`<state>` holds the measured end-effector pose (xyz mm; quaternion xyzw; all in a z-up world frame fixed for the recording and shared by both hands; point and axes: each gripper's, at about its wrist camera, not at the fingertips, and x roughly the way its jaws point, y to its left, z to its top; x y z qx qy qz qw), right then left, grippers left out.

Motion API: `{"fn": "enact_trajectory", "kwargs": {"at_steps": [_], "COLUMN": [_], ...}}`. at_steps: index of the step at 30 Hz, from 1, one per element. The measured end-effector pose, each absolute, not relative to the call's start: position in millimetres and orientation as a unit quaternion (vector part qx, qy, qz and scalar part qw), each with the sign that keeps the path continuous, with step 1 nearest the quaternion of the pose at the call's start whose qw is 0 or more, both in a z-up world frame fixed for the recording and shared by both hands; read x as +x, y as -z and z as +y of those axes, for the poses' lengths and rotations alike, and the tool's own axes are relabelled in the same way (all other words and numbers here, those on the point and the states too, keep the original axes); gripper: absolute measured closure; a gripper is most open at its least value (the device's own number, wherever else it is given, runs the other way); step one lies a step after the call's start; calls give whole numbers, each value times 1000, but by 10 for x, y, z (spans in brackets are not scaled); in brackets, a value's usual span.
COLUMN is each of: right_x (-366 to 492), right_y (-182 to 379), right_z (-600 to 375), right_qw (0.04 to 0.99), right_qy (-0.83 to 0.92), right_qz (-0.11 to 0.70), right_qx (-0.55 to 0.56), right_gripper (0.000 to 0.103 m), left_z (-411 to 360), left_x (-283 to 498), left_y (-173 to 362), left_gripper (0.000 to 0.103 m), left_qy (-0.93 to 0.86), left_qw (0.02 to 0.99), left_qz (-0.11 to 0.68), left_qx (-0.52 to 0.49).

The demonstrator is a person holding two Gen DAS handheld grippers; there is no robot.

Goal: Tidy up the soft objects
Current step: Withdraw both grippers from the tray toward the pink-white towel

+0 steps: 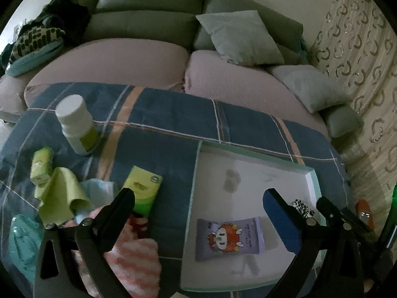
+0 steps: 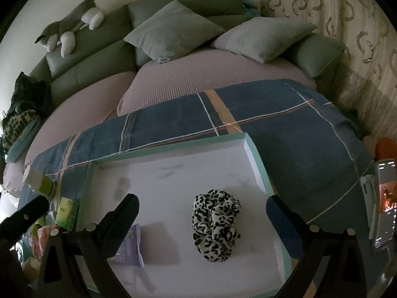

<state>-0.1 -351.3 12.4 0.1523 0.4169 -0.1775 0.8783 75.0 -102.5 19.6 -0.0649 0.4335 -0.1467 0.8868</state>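
Behind a plaid-covered table [image 2: 297, 124] stands a grey sofa [image 2: 99, 69]. Both the left hand-held gripper [image 1: 198, 208] and right hand-held gripper [image 2: 202, 213] gape, empty. Between the right one's fingers, a leopard-print scrunchie [image 2: 215, 223] lies crumpled in the white tray [image 2: 258, 154], right of a purple packet [image 1: 229, 238].

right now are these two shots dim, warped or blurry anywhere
Left wrist view: dim, fisheye-bent, black corners; white plastic bottle looks soft. Right wrist view: equally dim; leopard-print fabric scrunchie stays fairly sharp in the white tray with mint-green rim.
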Motion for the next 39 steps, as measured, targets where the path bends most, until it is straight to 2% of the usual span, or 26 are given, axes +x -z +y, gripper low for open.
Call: {"fn": "enact_trajectory", "kwargs": {"at_steps": [9, 14, 19, 28, 39], "right_x": [-20, 13, 64, 141, 211], "right_y": [-331, -387, -315, -206, -56], "right_z": [-3221, -3020, -2909, -2614, -2082], "right_qw": [900, 909, 901, 896, 885], "right_qy": [133, 107, 88, 65, -7], "right_qz": [387, 374, 394, 423, 453], "right_qx": [151, 149, 158, 123, 109], "right_gripper": [0, 0, 0, 0, 0], "left_z": [-655, -489, -338, -109, 432], "left_x": [654, 603, 581, 553, 511], "left_y": [-392, -434, -452, -418, -386], "left_gripper": [0, 0, 0, 0, 0], "left_qy": [109, 109, 87, 13, -52], "left_qw": [906, 905, 905, 901, 888], "left_qz": [407, 406, 409, 433, 455], "left_qx": [-46, -71, -74, -11, -50]}}
